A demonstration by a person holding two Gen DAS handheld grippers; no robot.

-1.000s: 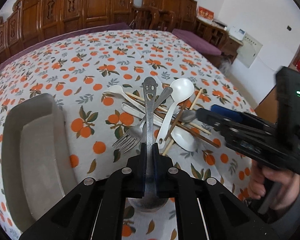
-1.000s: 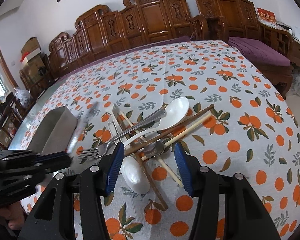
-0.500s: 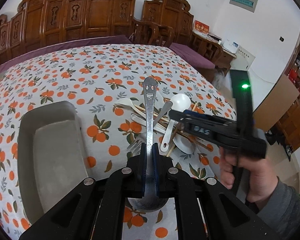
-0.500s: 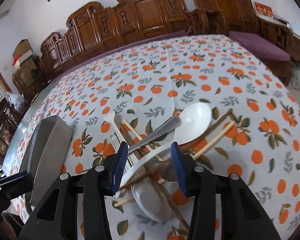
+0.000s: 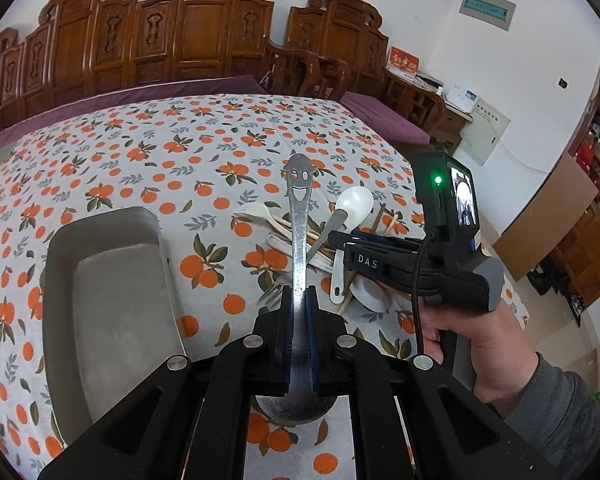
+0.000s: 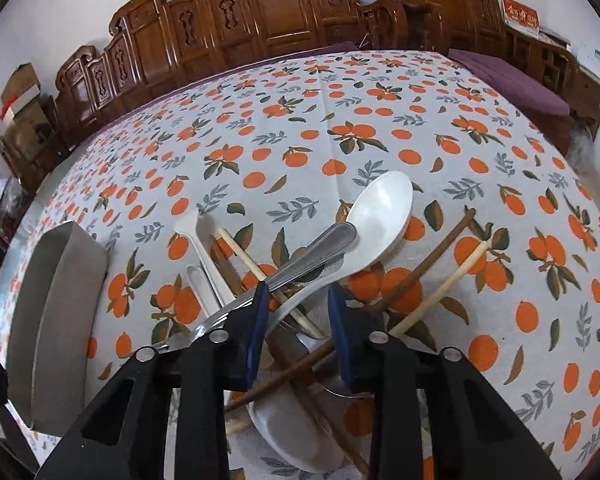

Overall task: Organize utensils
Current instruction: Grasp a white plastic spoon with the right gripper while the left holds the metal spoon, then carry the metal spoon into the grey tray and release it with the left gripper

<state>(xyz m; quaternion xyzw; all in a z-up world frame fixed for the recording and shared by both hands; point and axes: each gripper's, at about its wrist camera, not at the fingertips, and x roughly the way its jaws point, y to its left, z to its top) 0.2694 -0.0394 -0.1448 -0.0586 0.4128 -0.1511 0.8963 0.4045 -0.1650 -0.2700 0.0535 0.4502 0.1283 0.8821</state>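
One view only, smiley spoon (image 5: 299, 216) clamped

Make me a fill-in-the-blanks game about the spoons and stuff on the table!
1. The left gripper is shut on a metal spoon whose handle has a ____ face cut into it.
2. The tablecloth is printed with leaves and ____.
3. The grey tray holds ____ utensils so far.
4. Over the pile, the right gripper has just been closing, with the ____ spoon's handle between its jaws.

Missing words: smiley; oranges; no; white
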